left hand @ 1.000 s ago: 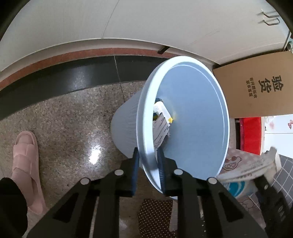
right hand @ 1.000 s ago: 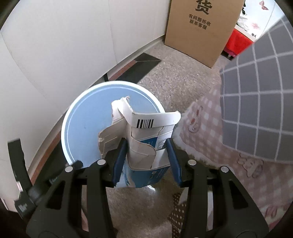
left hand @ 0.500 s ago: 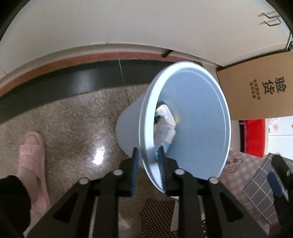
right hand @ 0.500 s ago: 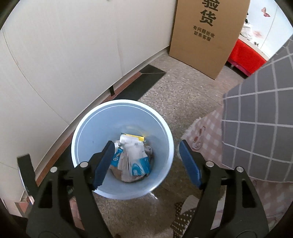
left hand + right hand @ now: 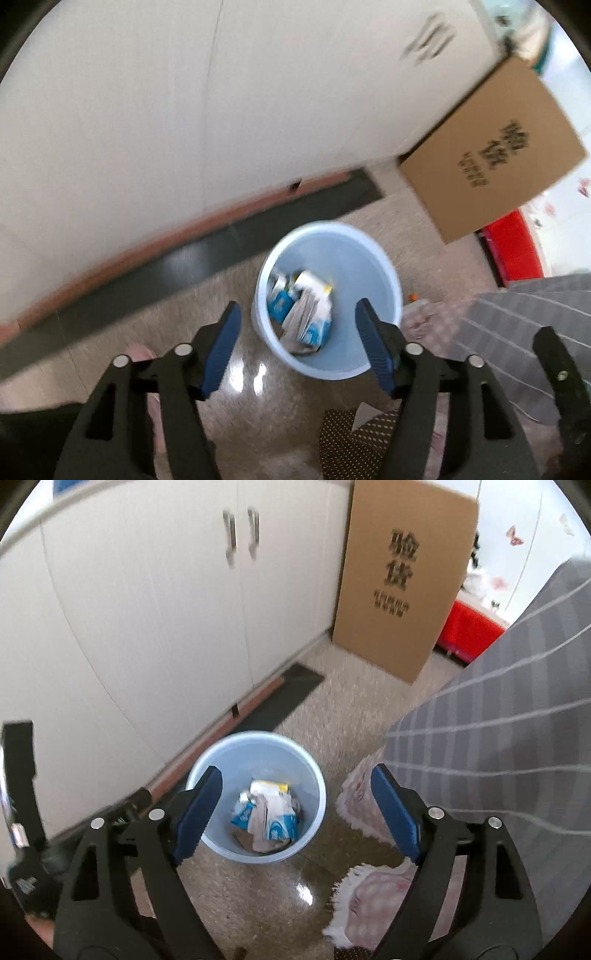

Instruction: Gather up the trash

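The left gripper (image 5: pixel 297 332) hangs above the light blue waste bin (image 5: pixel 384 280), its jaws opening with nothing between them. The bin stands upright on the speckled floor just in front of the white cabinet (image 5: pixel 147 609), crumpled cartons and paper trash (image 5: pixel 267 818) lying in its bottom. Right of the bin, the right gripper (image 5: pixel 297 812) is spreading wide, also empty. Beyond the bin stands a cardboard box (image 5: pixel 402 583).
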